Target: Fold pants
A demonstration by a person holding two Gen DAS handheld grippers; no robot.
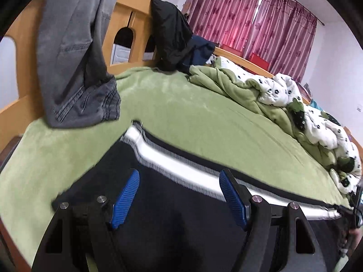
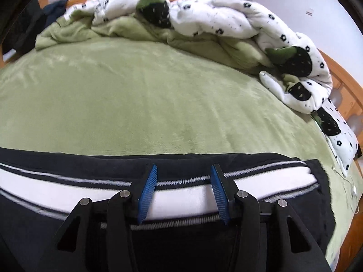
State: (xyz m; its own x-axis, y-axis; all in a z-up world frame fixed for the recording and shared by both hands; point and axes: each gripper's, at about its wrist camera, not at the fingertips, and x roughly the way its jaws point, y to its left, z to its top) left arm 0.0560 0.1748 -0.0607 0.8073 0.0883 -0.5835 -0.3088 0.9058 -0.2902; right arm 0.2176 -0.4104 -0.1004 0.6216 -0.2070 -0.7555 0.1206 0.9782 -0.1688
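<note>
Black pants (image 1: 172, 215) with a white side stripe lie flat along the near edge of the green bed (image 1: 186, 104). My left gripper (image 1: 179, 176) is open, its blue pads spread wide just above the black fabric near one end of the stripe. My right gripper (image 2: 183, 170) is open over the white stripe of the pants (image 2: 56, 185), close to the other end of the pants. Neither gripper holds cloth. The near part of the pants is hidden under the gripper bodies.
Grey trousers (image 1: 74, 52) hang over the wooden footboard (image 1: 22, 52) at left, with dark clothes (image 1: 170, 34) further along. A rumpled white-and-green quilt (image 2: 204, 27) lies along the far side of the bed. A wooden bed frame (image 2: 347, 90) shows at right.
</note>
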